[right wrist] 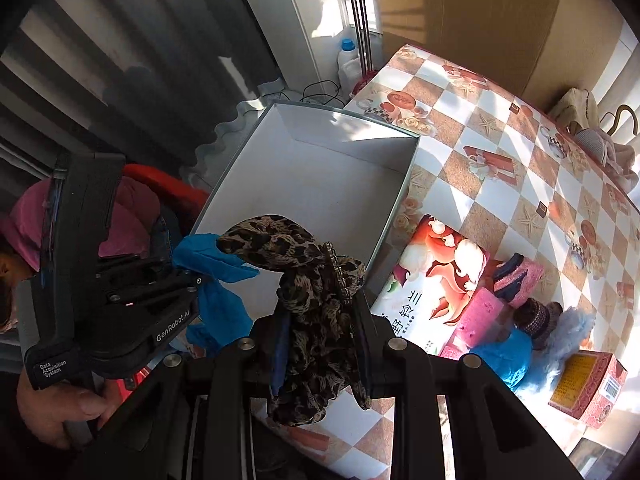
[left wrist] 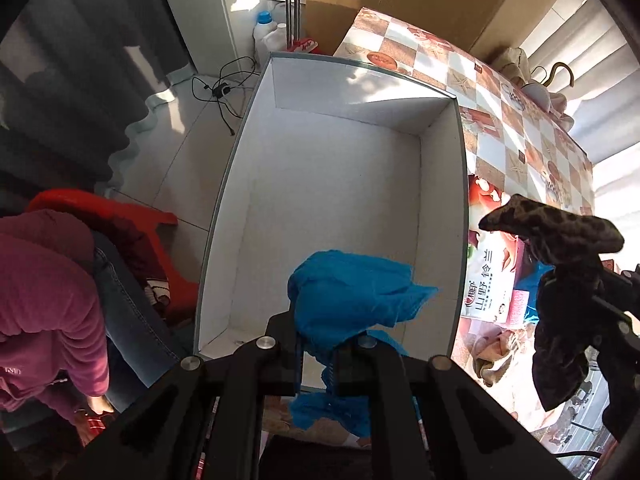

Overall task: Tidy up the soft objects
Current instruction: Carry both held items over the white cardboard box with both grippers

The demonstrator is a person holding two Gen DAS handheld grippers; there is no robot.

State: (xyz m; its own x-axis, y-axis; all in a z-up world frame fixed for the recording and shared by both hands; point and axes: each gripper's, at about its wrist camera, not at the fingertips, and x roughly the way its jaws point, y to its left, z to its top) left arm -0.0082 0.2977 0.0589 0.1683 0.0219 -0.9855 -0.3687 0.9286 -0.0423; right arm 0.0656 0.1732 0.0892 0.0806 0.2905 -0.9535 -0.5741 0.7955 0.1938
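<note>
Black linkage arms fill the bottom of both wrist views. Between the jaws of the left gripper (left wrist: 316, 354) a blue cloth (left wrist: 352, 300) is clamped; it bunches up ahead of the fingertips and hangs below them, over the near end of the white cardboard box (left wrist: 340, 184). The box stands open straight ahead of the jaws, its floor bare, on the checkered tablecloth (left wrist: 520, 120). To the right of these jaws a leopard-print scarf (left wrist: 560, 272) hangs from the other tool, apart from the blue cloth.

Seen from the right wrist, the left gripper (right wrist: 188, 276) appears from the side, a bare hand (right wrist: 56, 404) round its handle and the blue cloth (right wrist: 216, 280) trailing from its tips by the box's near left corner. The right gripper (right wrist: 320, 336) is closed on the leopard-print scarf (right wrist: 316, 320), which fills the gap between the jaws, loops forward over the near rim of the box (right wrist: 320, 184) and droops below. Only this view shows clearly what lies right of the jaws: a printed tissue pack (right wrist: 432, 280), a pink sponge (right wrist: 480, 312), a pink knitted piece (right wrist: 516, 276), a pale blue fluffy item (right wrist: 568, 336) and a small red carton (right wrist: 592, 388), clustered on the tablecloth (right wrist: 500, 140).
</note>
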